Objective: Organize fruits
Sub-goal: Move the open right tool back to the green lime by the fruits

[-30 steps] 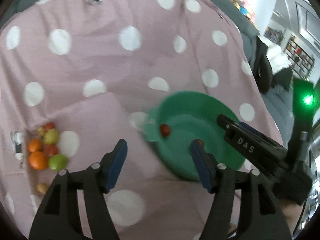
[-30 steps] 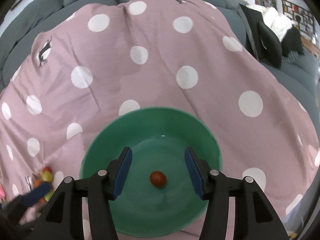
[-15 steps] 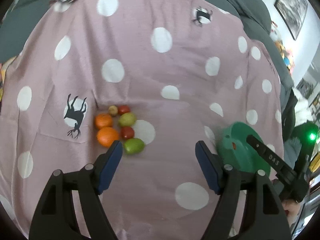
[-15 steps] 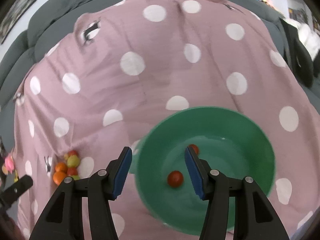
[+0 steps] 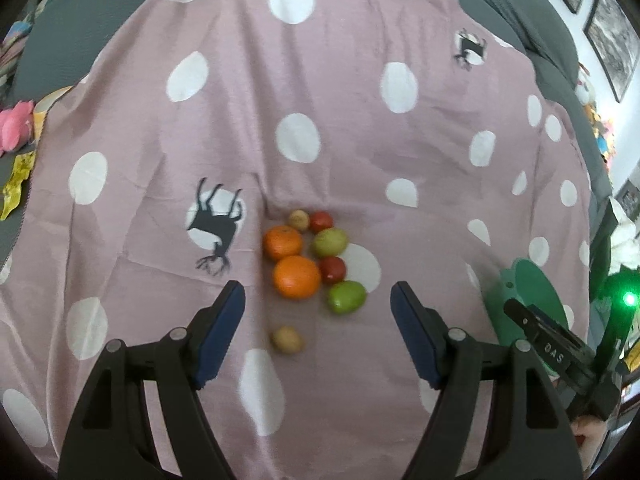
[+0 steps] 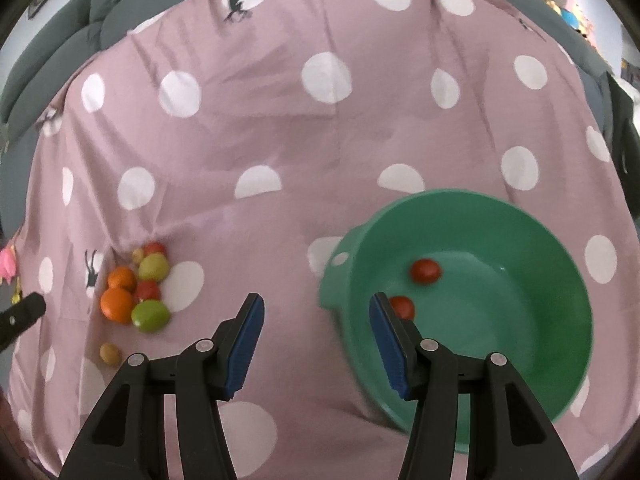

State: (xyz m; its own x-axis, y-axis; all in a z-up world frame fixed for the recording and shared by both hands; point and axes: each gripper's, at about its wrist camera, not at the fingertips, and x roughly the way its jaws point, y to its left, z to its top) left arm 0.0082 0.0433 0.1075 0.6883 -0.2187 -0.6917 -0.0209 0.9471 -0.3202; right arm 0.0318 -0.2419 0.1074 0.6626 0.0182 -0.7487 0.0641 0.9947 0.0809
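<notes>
left tongs (image 5: 316, 334) now over orange-green-red fruits (image 5: 310, 258).

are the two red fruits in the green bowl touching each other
Apart. The right wrist view shows one red fruit and the other in the green bowl with bare bowl floor between them.

both views look down, sharing fruit pile (image 5: 310, 260).
</notes>
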